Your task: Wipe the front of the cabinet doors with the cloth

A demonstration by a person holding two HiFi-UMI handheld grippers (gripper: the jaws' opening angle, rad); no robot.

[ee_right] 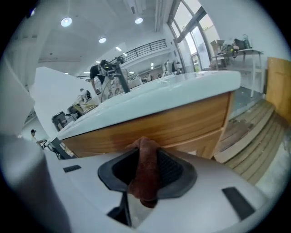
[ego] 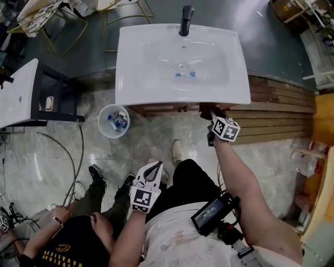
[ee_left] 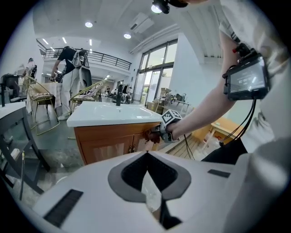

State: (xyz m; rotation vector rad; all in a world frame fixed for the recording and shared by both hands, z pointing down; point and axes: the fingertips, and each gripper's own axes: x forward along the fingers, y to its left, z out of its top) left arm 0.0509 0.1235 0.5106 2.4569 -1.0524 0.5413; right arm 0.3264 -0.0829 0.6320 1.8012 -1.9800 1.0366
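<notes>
At cabinet front [ee_right: 191, 120], right tongs [ee_right: 143, 149] pinching brown cloth [ee_right: 145, 179], left tongs [ee_left: 146, 158] closed

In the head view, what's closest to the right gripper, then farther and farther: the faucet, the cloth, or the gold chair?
1. Cloth, pinched in the right gripper's fingers.
2. Faucet, at the sink's back edge.
3. Gold chair, far top left.

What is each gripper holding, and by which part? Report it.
The right gripper is shut on the brown cloth, pinching a bunched fold; its end pokes past the jaw tips toward the cabinet. The left gripper is shut and holds nothing.
</notes>
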